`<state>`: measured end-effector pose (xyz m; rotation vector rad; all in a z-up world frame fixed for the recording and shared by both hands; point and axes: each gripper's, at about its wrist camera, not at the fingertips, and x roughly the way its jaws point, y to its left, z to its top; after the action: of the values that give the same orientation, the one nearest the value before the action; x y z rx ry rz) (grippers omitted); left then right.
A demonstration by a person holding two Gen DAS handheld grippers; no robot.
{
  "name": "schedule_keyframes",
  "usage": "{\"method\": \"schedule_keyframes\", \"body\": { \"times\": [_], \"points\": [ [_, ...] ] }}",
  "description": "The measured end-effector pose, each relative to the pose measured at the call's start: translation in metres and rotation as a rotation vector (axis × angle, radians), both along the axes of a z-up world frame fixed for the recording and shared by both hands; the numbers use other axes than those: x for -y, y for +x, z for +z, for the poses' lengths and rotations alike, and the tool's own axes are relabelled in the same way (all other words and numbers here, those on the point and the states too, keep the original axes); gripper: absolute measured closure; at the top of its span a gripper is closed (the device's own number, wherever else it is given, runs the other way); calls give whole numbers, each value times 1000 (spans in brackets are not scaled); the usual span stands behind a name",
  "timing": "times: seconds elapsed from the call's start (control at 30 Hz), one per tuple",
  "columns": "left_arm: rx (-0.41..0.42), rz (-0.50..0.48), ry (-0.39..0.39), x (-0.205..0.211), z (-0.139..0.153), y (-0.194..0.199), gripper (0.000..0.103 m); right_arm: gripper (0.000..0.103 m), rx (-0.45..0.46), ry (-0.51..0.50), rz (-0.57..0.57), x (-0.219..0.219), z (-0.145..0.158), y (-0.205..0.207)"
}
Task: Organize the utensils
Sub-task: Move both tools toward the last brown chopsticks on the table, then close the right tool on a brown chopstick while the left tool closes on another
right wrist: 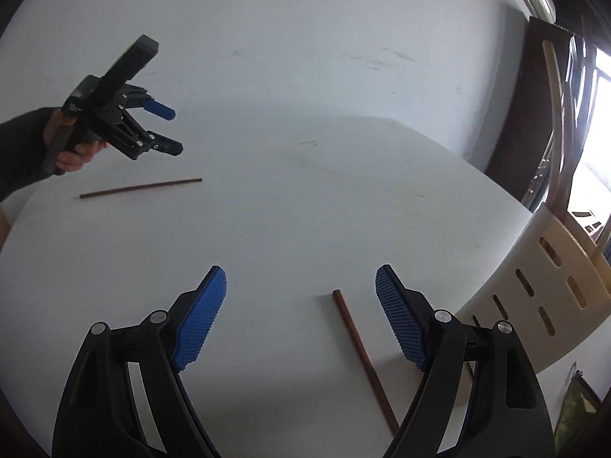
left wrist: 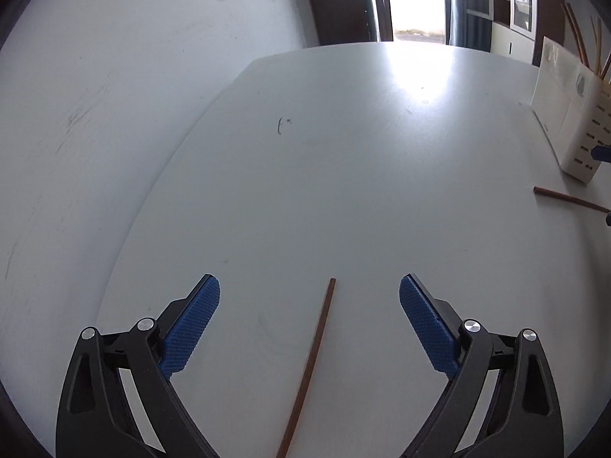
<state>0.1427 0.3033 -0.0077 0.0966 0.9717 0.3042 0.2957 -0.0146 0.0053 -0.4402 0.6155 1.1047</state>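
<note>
Two brown chopsticks lie apart on the white table (left wrist: 343, 175). One chopstick (left wrist: 310, 362) lies between the wide blue pads of my open left gripper (left wrist: 309, 297), untouched. The right wrist view shows that same chopstick (right wrist: 141, 187) below the left gripper (right wrist: 173, 131), held in a person's hand. The other chopstick (right wrist: 361, 351) lies between the fingers of my open right gripper (right wrist: 301, 286), nearer the right pad and touching neither; the left wrist view shows this chopstick (left wrist: 569, 199) at the right. A cream slotted utensil holder (right wrist: 534, 305) stands beside it, and several chopsticks stick up from the holder (left wrist: 584, 129).
A white wall runs behind the table's left edge. A dark door frame and a bright window (left wrist: 416, 0) lie beyond the far end. A person's dark sleeve (right wrist: 19, 156) enters at the left of the right wrist view.
</note>
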Motion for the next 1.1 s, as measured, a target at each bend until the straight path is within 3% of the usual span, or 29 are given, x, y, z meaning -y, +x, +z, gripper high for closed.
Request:
{"method": "schedule_keyframes", "body": {
  "times": [0.1,0.23,0.33,0.53,0.73,0.8,0.83,0.87,0.9,0.93,1.0,1.1],
  "points": [
    [-21,-9,-2,-8,-15,2,16,23,-64,-35,-27,-14,-17,20],
    [-43,-58,-4,-16,-25,13,17,23,-89,-62,-34,-26,-30,34],
    [-38,-34,12,-25,-30,14,23,23,-91,-94,-24,-32,-37,41],
    [-83,-106,-27,-31,-52,9,22,23,-120,-148,-11,-36,-59,44],
    [-71,-109,-88,-42,-56,13,32,25,-137,-163,-12,-36,-59,44],
    [-73,-116,-99,-43,-57,14,51,31,-135,-160,-6,-34,-58,40],
    [-76,-114,-99,-42,-58,15,59,41,-131,-157,-6,-34,-56,40],
    [-83,-112,-105,-41,-57,16,74,58,-127,-152,-7,-33,-54,41],
    [-90,-113,-109,-41,-57,18,88,62,-129,-151,-13,-25,-55,31],
    [-100,-115,-102,-38,-57,21,96,68,-130,-153,-18,-24,-54,31],
    [-107,-107,-66,-26,-56,28,98,91,-140,-155,-27,-26,-53,35],
    [-120,-96,-68,-20,-56,30,99,93,-161,-155,-41,-28,-51,37]
  ]
}}
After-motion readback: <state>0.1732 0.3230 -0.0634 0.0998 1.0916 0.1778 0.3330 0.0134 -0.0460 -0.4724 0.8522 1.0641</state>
